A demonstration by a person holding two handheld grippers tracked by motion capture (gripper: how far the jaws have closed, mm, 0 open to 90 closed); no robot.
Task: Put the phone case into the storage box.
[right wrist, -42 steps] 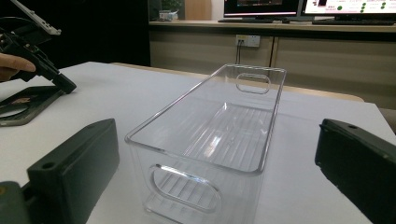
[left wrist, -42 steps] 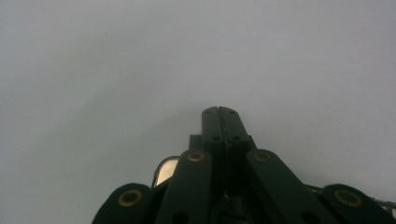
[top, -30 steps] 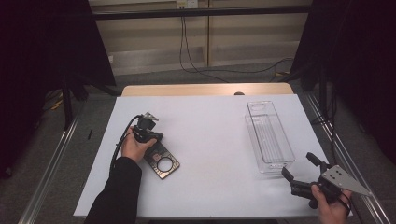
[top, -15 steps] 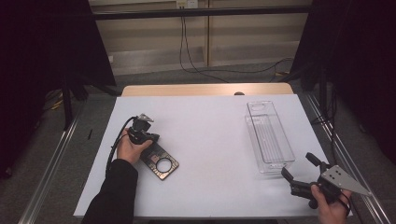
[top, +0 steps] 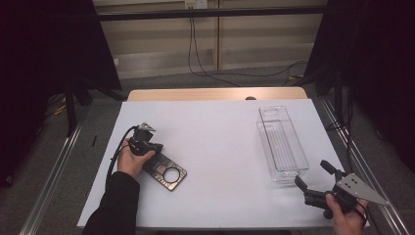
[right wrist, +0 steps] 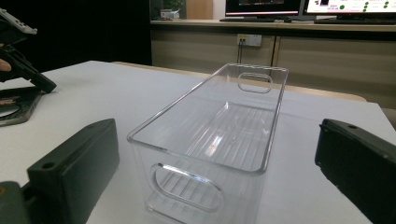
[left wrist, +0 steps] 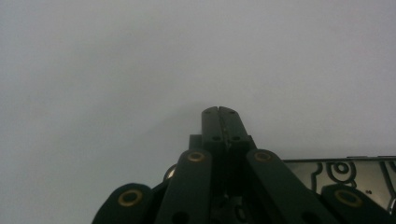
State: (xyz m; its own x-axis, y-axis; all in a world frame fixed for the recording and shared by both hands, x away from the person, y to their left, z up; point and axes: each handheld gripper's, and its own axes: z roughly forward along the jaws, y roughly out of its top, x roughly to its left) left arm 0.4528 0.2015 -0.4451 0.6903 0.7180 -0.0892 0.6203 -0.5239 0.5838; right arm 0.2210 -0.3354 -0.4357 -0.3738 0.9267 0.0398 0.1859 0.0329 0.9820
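High view gives me a matte white tabletop (top: 220,147), then a clear, ribbed plastic bin (top: 282,143), long and rectangular, at its right. Flat dark metal plate (top: 166,172) with a round hole lies front left. My left gripper (top: 157,147) has slid up along it, fingers pressed together, empty. Right gripper (top: 313,176) unmoved, fingers wide apart, empty.

plate: dark flat rectangular plate (top: 165,171) with a round hole near one end, pale markings on top
plate pose: lying flat on the white table, long side slanted
plate place: under and just beside the left gripper (top: 147,145), whose closed tips are at its near end; well apart from the right gripper (top: 313,178)
plate in left gripper view: shiny patterned edge (left wrist: 359,175) to the right of the jaws
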